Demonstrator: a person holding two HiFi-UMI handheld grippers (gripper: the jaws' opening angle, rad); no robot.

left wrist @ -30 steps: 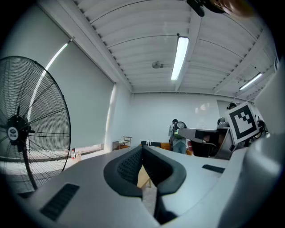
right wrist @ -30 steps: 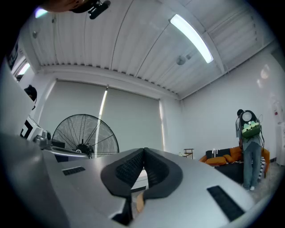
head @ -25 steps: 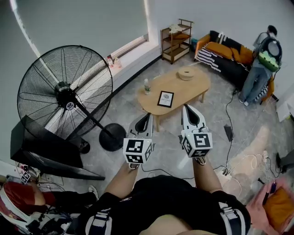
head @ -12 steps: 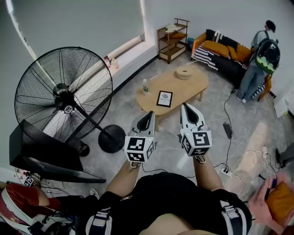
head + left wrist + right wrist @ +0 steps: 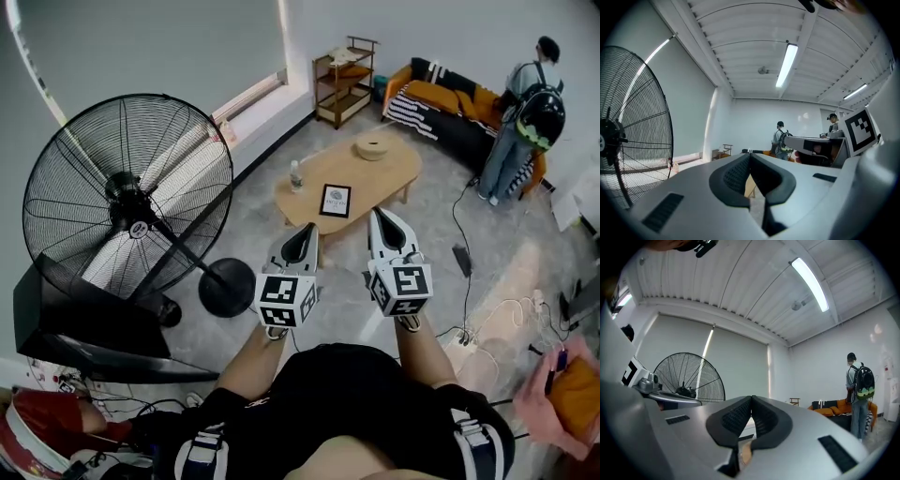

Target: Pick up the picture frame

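A black picture frame (image 5: 336, 201) with a white picture lies flat on the oval wooden coffee table (image 5: 352, 165), near its front edge. My left gripper (image 5: 310, 228) and right gripper (image 5: 376, 213) are held side by side in mid-air, level, short of the table. Both are shut with nothing between their tips. In the left gripper view the left gripper (image 5: 750, 153) shows closed tips with a slice of the table (image 5: 751, 186) behind them. The right gripper (image 5: 751, 398) also shows its tips pressed together.
A big black standing fan (image 5: 127, 202) is at the left, its round base (image 5: 226, 287) on the floor. A bottle (image 5: 296, 174) and a round woven object (image 5: 372, 147) sit on the table. A shelf (image 5: 342, 77), a sofa (image 5: 452, 108) and a standing person (image 5: 518, 122) are beyond. Cables (image 5: 466, 319) lie at the right.
Both grippers have moved forward toward the table together with the person. The table and frame sit a little nearer the grippers. Both grippers stay shut.
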